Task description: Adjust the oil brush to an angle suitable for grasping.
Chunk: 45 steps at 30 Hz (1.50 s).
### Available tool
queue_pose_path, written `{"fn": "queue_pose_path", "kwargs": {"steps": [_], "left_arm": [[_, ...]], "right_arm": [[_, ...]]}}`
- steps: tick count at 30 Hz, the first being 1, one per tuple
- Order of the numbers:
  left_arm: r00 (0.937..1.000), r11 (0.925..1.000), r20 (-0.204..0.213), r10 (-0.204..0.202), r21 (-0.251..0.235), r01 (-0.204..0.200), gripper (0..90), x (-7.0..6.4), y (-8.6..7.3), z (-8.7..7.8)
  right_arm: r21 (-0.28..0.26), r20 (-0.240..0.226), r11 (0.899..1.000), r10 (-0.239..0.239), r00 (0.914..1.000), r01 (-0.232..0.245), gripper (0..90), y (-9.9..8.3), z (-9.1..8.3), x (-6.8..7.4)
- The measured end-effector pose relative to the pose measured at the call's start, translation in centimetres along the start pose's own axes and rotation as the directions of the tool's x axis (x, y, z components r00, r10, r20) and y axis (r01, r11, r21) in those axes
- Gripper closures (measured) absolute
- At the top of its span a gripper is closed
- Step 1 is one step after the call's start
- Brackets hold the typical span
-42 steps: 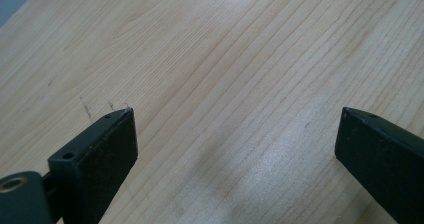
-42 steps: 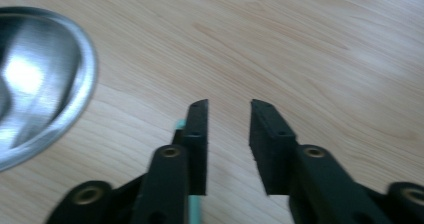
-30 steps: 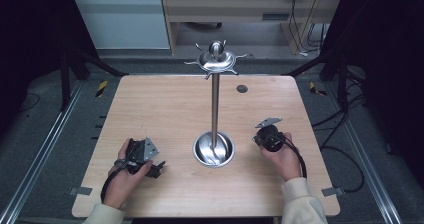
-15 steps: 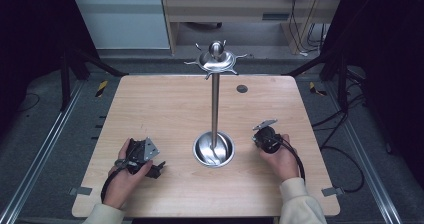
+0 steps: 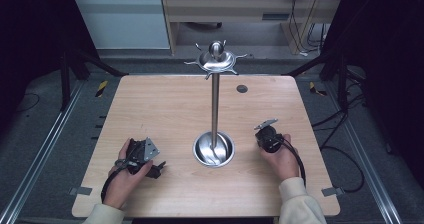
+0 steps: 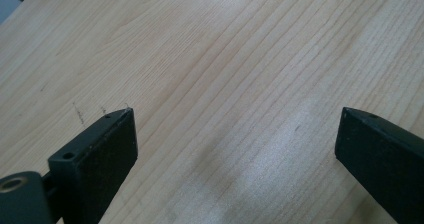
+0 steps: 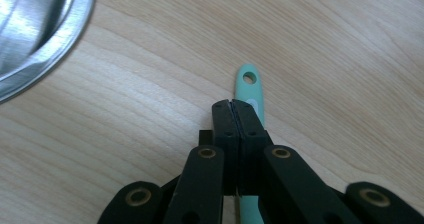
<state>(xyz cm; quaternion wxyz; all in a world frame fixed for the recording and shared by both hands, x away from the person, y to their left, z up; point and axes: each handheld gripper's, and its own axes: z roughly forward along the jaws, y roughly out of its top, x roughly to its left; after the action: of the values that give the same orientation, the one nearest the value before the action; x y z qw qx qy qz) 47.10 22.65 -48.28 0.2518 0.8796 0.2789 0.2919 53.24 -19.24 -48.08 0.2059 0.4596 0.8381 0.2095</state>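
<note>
Hands and grippers lie much as they did a second ago: in the high view the left gripper (image 5: 141, 156) rests at the near left of the table (image 5: 165, 114) and the right gripper (image 5: 268, 136) at the near right, with the right one perhaps a shade nearer the stand (image 5: 215, 109); any shift is too slight to be sure of. The stand's round steel base (image 5: 213, 149) sits between the two grippers, apart from both. In the left gripper view the left gripper (image 6: 235, 134) has its jaws spread wide over bare wood, with nothing between them. In the right gripper view the right gripper (image 7: 233, 106) has its jaws pressed together, and a mint-green handle (image 7: 248, 81) with a hole at its end pokes out beyond their tips, lying on the table. Whether the jaws pinch the handle or merely sit over it cannot be told, since they cover most of it. The rest of that tool is hidden beneath the gripper, and in the high view it cannot be made out. Part of the base (image 7: 40, 34) is cut off at the upper left corner of that view.
</note>
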Motion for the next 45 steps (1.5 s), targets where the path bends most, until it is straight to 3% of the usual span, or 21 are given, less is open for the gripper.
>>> {"fn": "queue_pose_path", "kwargs": {"steps": [6,9,12,13,18,19,25,30,45], "left_arm": [[1.0000,1.0000,0.001,0.002,0.000,-0.002,3.1,0.0,0.0,0.0],[1.0000,1.0000,0.000,0.003,0.003,-0.003,3.1,0.0,0.0,0.0],[1.0000,1.0000,0.000,-0.001,0.007,0.001,3.1,0.0,-0.1,0.0],[1.0000,1.0000,-0.001,-0.003,0.007,0.003,3.1,0.0,-0.1,0.0],[1.0000,1.0000,-0.003,-0.002,0.004,0.002,3.1,0.0,-0.1,-0.1],[1.0000,1.0000,-0.006,-0.001,0.004,0.001,3.1,0.0,-0.1,-0.1],[1.0000,1.0000,-0.006,0.000,0.002,0.000,3.1,0.0,-0.1,-0.1],[1.0000,1.0000,-0.002,0.001,0.003,-0.001,3.1,-0.1,-0.1,-0.1],[1.0000,1.0000,0.004,0.002,0.007,-0.002,3.1,-0.1,0.0,0.0]], "right_arm": [[-0.002,-0.006,1.000,0.025,0.9997,-0.025,86.5,-0.1,-0.2,-0.4],[-0.038,-0.039,0.996,0.073,0.9966,-0.075,85.1,-0.1,-1.8,-1.0],[-0.033,-0.036,0.995,0.089,0.9953,-0.091,82.0,-0.1,-2.5,-1.2],[-0.014,-0.050,0.993,0.112,0.9924,-0.113,78.1,-0.3,-3.4,-1.5],[0.055,-0.049,0.991,0.128,0.9905,-0.125,69.2,-0.8,-4.5,-2.1],[0.098,-0.041,0.988,0.124,0.9914,-0.120,63.5,-1.0,-4.8,-2.3],[0.152,-0.050,0.983,0.108,0.9929,-0.099,60.1,-1.4,-5.5,-2.9],[0.233,-0.042,0.969,0.100,0.9941,-0.088,63.3,-1.9,-4.9,-2.9],[0.314,-0.058,0.946,0.109,0.9923,-0.085,71.1,-1.9,-3.5,-2.7]]}}
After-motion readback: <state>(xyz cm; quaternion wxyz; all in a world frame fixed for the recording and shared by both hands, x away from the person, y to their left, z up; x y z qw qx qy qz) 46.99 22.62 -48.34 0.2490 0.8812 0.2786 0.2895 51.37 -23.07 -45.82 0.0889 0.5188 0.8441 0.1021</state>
